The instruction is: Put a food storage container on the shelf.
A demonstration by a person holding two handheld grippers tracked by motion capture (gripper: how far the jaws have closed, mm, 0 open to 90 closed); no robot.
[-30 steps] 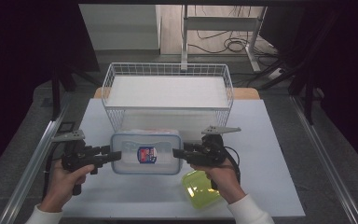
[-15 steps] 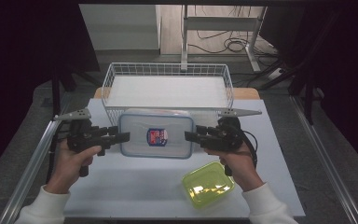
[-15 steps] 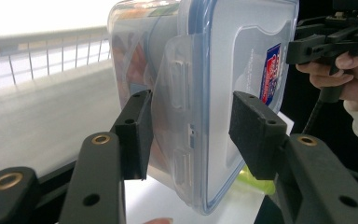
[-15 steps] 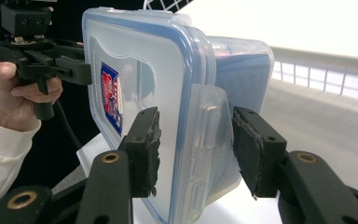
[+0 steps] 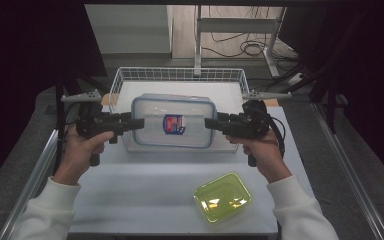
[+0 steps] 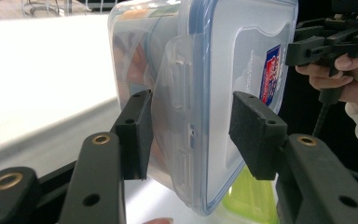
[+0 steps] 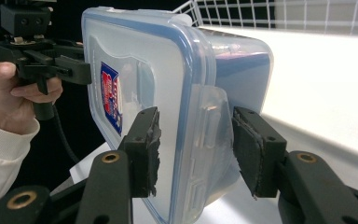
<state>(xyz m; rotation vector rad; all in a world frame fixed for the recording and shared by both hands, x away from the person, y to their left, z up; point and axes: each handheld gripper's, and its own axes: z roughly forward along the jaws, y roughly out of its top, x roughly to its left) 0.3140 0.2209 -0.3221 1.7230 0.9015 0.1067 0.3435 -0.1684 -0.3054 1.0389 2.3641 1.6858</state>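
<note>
Container: clear lidded box (image 5: 174, 121) held above the table (image 5: 145, 185), in front of the wire basket (image 5: 180, 75).
Left gripper (image 5: 135, 123): half open, clamping the box's end flap.
Right gripper (image 5: 212, 123): likewise, opposite end.
High view: green lid (image 5: 223, 196) lying on the table.
Gripper views: pads (image 6: 135, 133) pressing the latch flaps.

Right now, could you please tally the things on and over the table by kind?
Clear lidded container, held up by both grippers: 1
Green lidded box on the table: 1
White wire basket: 1
Grippers, left gripper and right gripper: 2
Total: 5
</note>
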